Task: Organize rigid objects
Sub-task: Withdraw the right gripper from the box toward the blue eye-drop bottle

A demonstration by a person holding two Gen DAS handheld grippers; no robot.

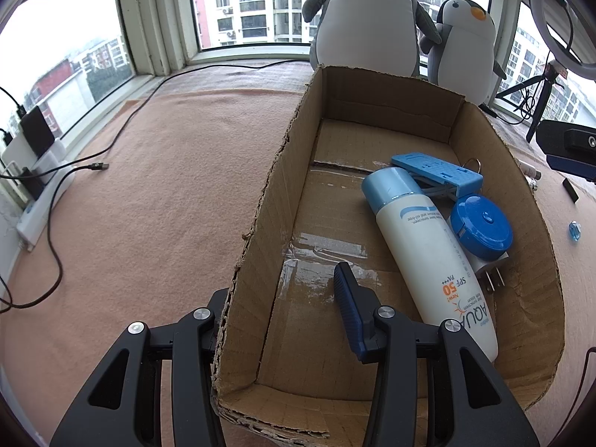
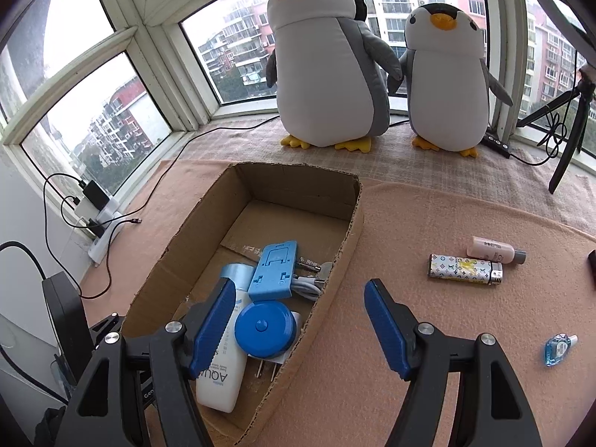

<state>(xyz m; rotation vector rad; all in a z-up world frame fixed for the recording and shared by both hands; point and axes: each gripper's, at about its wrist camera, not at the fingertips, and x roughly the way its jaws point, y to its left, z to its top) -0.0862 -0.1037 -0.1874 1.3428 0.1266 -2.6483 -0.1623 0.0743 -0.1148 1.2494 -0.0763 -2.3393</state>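
In the cardboard box we see four things lying close together at its right side. The white sunscreen bottle with a light blue cap carries the words "AQUA" and "SPF 50 PA+++"; other small print on it we cannot read. Just beside it lies a round blue plug device, whose two metal prongs point toward the near wall. Behind these rests a light blue plastic holder, partly on a white cable.

Outside the box, on the pink cloth of the desk, three more things are apart from it: a lighter with a monogram pattern, touching a small pink tube whose label is too small to read, and nearer to us a little clear blue bottle.

Our left tool is spread wide and straddles the left wall of the box: one finger is inside, the other outside, and it grasps nothing. Our right tool is also released; its left finger is over the box above the bottle, its right finger over the cloth.

At the window stand two plush penguins. To the left lie a black USB cable and a white power strip.
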